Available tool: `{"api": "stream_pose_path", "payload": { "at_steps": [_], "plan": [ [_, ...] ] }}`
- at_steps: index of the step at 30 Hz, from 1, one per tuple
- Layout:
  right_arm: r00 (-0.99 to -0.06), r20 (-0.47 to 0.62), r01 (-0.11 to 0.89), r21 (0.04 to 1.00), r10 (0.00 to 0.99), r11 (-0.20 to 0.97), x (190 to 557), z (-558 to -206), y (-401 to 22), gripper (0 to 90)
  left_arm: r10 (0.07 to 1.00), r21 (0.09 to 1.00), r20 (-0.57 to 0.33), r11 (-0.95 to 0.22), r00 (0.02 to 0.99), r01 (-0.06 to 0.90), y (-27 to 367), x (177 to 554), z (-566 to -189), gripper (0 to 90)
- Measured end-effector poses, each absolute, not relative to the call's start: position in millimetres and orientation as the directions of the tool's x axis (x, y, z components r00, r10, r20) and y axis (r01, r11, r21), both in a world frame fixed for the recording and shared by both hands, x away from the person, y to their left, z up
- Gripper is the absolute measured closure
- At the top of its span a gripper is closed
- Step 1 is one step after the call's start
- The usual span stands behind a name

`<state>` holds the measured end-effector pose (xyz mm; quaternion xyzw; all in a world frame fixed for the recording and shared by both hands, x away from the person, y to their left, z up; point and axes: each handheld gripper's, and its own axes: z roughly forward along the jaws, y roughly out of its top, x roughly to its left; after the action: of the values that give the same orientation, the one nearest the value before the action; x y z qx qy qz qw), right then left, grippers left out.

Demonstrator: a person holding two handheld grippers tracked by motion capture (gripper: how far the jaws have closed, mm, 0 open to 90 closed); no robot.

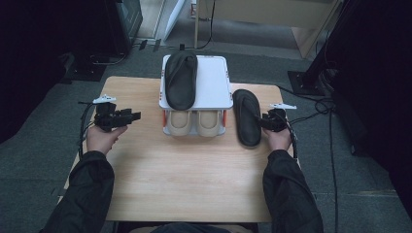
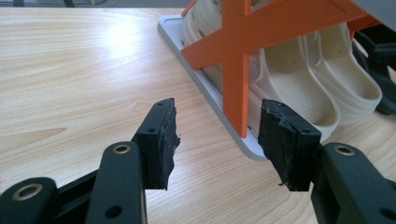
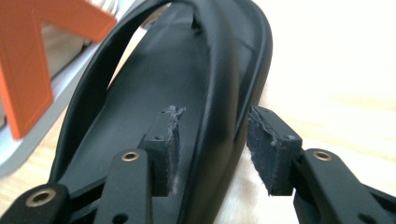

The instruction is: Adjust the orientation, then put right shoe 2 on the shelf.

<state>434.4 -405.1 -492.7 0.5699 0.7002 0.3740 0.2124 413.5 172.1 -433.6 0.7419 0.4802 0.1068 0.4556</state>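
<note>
At the right of the high view, a black slipper [image 1: 247, 118] lies flat on the wooden counter [image 1: 184, 179], just beside the right side of a small white two-tier rack [image 1: 214, 87]. The right tool [image 1: 266, 121] sits at the slipper's right edge; in the right gripper view its jaws straddle the raised rim without the pads pressing, so it is open. A second black slipper [image 1: 181, 80] rests on the rack's top shelf, and a cream pair [image 1: 194, 122] fills the lower one. At centre left, the left tool [image 1: 136, 116] hovers open over bare counter, its jaws empty.
</note>
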Motion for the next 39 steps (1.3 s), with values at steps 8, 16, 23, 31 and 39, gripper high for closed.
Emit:
{"api": "stream_pose_path", "payload": {
  "at_steps": [8,16,23,31,39],
  "plan": [
    [-0.278,0.159,0.631,0.774,0.947,0.055,452,-491,-405,55.4,0.808,0.768,-0.272,-0.144,0.523,0.624,169,409,-436,47.0],
    [-0.267,0.103,0.65,0.753,0.958,0.1,465,-493,-399,68.9,0.808,0.765,-0.274,-0.145,0.521,0.627,170,406,-438,47.0],
    [-0.206,0.12,0.691,0.72,0.971,0.058,464,-486,-397,73.6,0.807,0.766,-0.275,-0.144,0.523,0.626,169,406,-438,46.9],
    [-0.184,0.103,0.708,0.704,0.978,0.059,459,-474,-390,73.3,0.804,0.767,-0.275,-0.147,0.527,0.624,168,407,-438,47.0],
    [-0.158,0.147,0.71,0.704,0.976,0.009,451,-459,-390,72.9,0.802,0.771,-0.273,-0.149,0.532,0.619,166,410,-437,47.0]
  ]
}}
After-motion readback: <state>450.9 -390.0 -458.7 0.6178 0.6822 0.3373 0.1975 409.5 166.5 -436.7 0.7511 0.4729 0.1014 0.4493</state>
